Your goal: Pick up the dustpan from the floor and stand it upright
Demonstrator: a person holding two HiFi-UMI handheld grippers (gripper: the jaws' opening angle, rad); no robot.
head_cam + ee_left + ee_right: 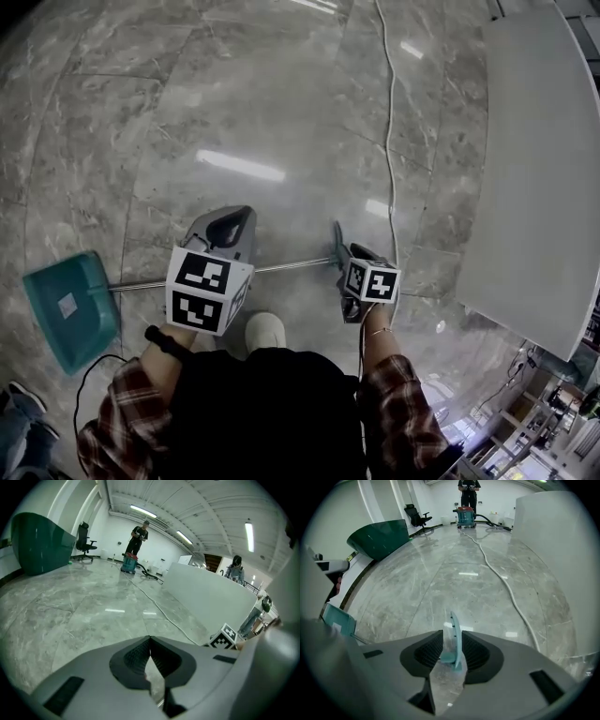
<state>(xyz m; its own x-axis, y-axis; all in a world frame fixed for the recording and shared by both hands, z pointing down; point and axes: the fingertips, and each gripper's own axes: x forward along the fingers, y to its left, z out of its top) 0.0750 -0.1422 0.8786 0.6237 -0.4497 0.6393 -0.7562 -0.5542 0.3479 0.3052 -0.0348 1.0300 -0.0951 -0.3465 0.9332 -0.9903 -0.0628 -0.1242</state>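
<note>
The dustpan lies flat on the marble floor. Its teal pan (70, 309) is at the left, and a metal handle (291, 266) runs right to a teal grip (337, 246). My right gripper (349, 255) is down at that grip. In the right gripper view the teal grip (455, 639) stands between the open jaws of the right gripper (451, 645), with a gap on its left side. The pan (340, 620) shows at that view's left edge. My left gripper (242, 217) hovers over the handle's middle. In its own view the left gripper (150, 641) has its tips together with nothing between them.
A white cable (389, 141) runs across the floor past a white curved counter (534, 169) on the right. My shoe (265, 330) is just behind the handle. A dark green curved desk (379, 538), an office chair and a person with a vacuum (465, 513) stand far off.
</note>
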